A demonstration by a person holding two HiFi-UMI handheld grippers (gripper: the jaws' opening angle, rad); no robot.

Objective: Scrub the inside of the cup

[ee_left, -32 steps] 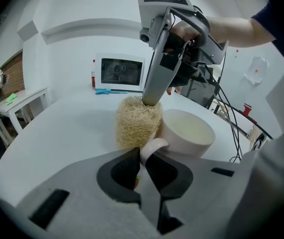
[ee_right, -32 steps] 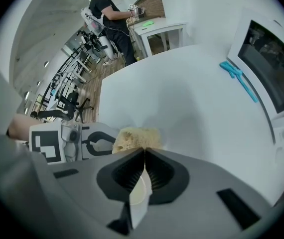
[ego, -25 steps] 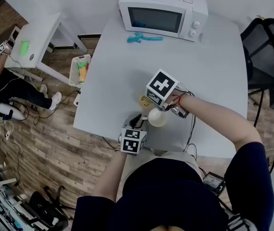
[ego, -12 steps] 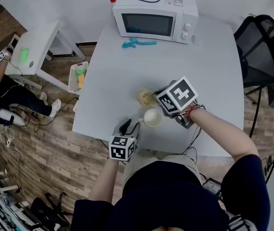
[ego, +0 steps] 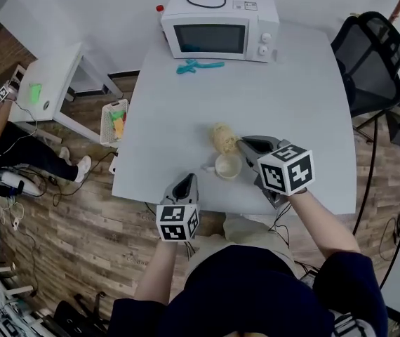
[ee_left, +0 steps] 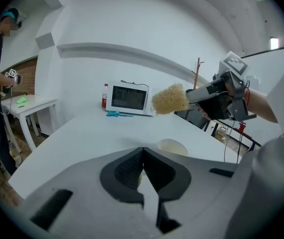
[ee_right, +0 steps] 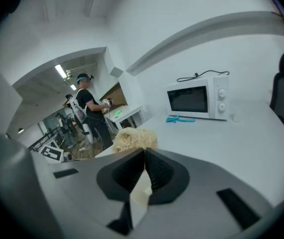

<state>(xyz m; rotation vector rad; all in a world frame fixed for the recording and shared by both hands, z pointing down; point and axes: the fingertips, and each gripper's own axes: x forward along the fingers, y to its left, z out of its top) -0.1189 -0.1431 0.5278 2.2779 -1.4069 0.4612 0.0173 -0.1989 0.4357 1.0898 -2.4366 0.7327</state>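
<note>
A pale grey table (ego: 305,83) fills the middle of the head view. A white microwave (ego: 217,21) stands at its upper edge with a black cable on top. A black office chair (ego: 368,55) stands at the upper right, off the table. A small white side table (ego: 52,76) stands at the upper left, and a white basket (ego: 118,111) of bright things sits on the floor just below and right of it.

The right gripper (ego: 245,144) is right of centre. Its jaws are pinched on a straw-coloured scrubber (ego: 223,139), whose bushy head sticks out past the tips. The left gripper view shows this scrubber raised in the air (clear of the table and not in the cup).

The left gripper (ego: 188,180) is at the table's lower edge, left of the cup and apart from it. Its jaws have just been closing and are now pressed together, with nothing gripped between them.

The cup (ego: 228,166), cream-coloured, stands upright and mouth up near the table's lower edge. It sits between the two grippers, just below the scrubber in the frame, and a small handle points toward the left. Neither gripper touches it.

A teal tool (ego: 198,66) lies flat on the table just below the microwave. A red-capped bottle (ego: 160,8) stands at the microwave's left end.
</note>
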